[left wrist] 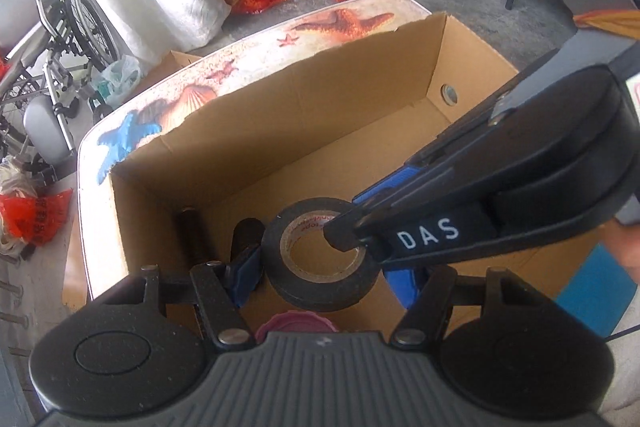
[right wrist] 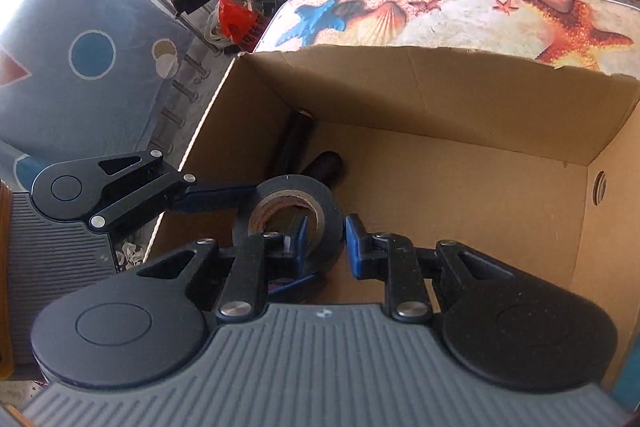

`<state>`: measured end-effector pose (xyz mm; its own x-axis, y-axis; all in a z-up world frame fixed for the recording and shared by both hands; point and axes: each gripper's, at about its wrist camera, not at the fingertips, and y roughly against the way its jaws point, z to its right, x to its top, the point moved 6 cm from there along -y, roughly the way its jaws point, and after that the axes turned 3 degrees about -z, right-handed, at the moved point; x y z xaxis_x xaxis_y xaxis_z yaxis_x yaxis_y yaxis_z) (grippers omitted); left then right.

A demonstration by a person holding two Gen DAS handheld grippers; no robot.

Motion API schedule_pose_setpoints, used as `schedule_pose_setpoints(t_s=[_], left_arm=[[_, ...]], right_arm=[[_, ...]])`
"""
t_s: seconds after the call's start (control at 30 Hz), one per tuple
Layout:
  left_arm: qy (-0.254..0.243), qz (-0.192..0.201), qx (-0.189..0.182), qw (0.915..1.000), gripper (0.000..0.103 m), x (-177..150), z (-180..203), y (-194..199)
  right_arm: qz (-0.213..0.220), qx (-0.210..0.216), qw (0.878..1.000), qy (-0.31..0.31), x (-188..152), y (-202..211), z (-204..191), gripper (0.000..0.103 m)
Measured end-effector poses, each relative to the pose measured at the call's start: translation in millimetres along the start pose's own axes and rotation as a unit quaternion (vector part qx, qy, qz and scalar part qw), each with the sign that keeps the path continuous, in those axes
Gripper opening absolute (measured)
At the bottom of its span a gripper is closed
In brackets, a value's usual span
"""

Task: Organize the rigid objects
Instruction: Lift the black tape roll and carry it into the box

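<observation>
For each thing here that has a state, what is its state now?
Box: open at the top, on the table.
Tape roll: inside the box, between the left gripper's fingers; whether it rests on the floor is unclear.
Dark cylinder: lies in the box's corner.
Left gripper: open around the roll.
Right gripper: one finger in the roll's hole, one outside; not visibly clamped.

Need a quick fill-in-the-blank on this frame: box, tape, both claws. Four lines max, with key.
1. The black tape roll lies inside the open ___ box.
2. One finger of the right claw pokes into the roll's ___.
3. The left claw is wide ___, with a finger on each side of the roll.
4. The table print includes a blue ___.

Missing words: cardboard; hole; open; starfish
</observation>
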<state>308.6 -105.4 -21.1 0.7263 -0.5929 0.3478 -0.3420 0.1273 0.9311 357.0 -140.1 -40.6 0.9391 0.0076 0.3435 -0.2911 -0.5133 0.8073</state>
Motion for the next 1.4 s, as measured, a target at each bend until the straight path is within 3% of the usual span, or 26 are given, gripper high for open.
schedule_pose_setpoints(t_s=[0.23, 0.47, 0.6, 0.67, 0.87, 1.1, 1.27, 1.4], left_arm=[[0.045, -0.072, -0.045, 0.9954, 0.067, 3.8, -25.2, -53.3], [0.042, -0.069, -0.015, 0.9966, 0.068, 2.5, -36.9, -64.4], [0.035, -0.071, 0.014, 0.9968, 0.068, 0.6, -40.8, -66.7], [0.042, -0.07, 0.012, 0.9966, 0.07, -2.0, -43.7, -64.6], [0.07, -0.043, -0.013, 0.9965, 0.07, 0.4, -52.0, -41.6], [0.076, -0.004, 0.001, 0.9971, 0.073, -7.4, -46.2, 2.8], [0.095, 0.021, -0.003, 0.9953, 0.071, -9.9, -46.3, 23.4], [0.132, 0.071, -0.019, 0.9885, 0.072, -21.8, -64.1, 61.0]], right_arm=[[-0.071, -0.006, 0.997, -0.027, 12.6, -60.1, 22.3, 0.021], [-0.075, -0.019, 0.997, -0.019, 27.9, -87.6, 16.6, 0.022], [-0.069, -0.005, 0.997, -0.03, 32.5, -94.3, 16.8, 0.024], [-0.065, 0.003, 0.997, -0.036, 32.6, -93.5, 16.6, 0.026], [-0.035, 0.009, 0.998, -0.05, 29.5, -66.4, 21.7, 0.03], [0.0, 0.006, 0.999, -0.039, 22.6, -26.1, 11.8, 0.032], [-0.005, -0.011, 1.0, -0.026, 18.0, -20.4, 4.1, 0.032], [-0.016, -0.025, 0.999, -0.012, 13.1, -24.5, 5.1, 0.032]])
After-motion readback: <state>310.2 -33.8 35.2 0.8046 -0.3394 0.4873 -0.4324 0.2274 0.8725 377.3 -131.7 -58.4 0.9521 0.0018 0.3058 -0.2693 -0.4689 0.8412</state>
